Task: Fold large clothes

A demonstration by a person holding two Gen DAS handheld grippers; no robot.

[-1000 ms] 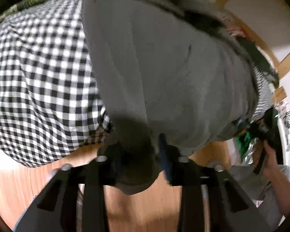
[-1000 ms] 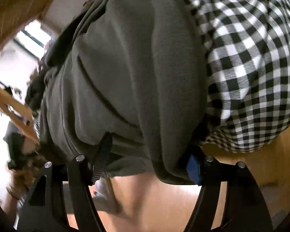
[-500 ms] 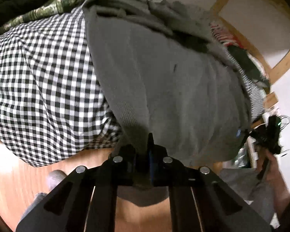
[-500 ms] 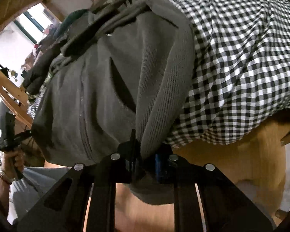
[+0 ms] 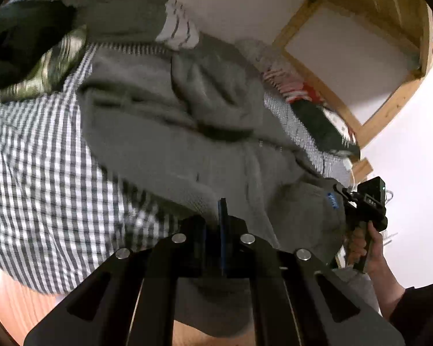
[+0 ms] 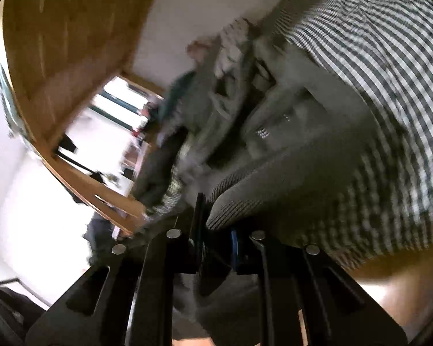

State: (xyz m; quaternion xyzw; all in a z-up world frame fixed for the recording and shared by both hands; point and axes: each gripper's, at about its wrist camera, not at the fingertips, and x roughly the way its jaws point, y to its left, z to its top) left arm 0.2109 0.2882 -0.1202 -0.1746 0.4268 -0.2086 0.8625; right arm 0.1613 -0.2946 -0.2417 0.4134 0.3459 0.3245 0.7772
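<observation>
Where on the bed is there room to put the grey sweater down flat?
The bare checked cover left of the grey sweater is the free patch. Toward the wall it is crowded: piled clothes, and more clothes by the wooden frame.

Left tool [image 5: 220, 225]: black angular fingers, round silver screws, blue pad edge; right tool [image 6: 216, 239]: likewise; hand [image 5: 372, 248], dark sleeve [image 5: 418, 305].

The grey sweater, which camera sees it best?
The left wrist view: the grey sweater spreads sharp across the checked cloth. The right wrist view shows only its blurred ribbed hem pinched in the right gripper.
</observation>
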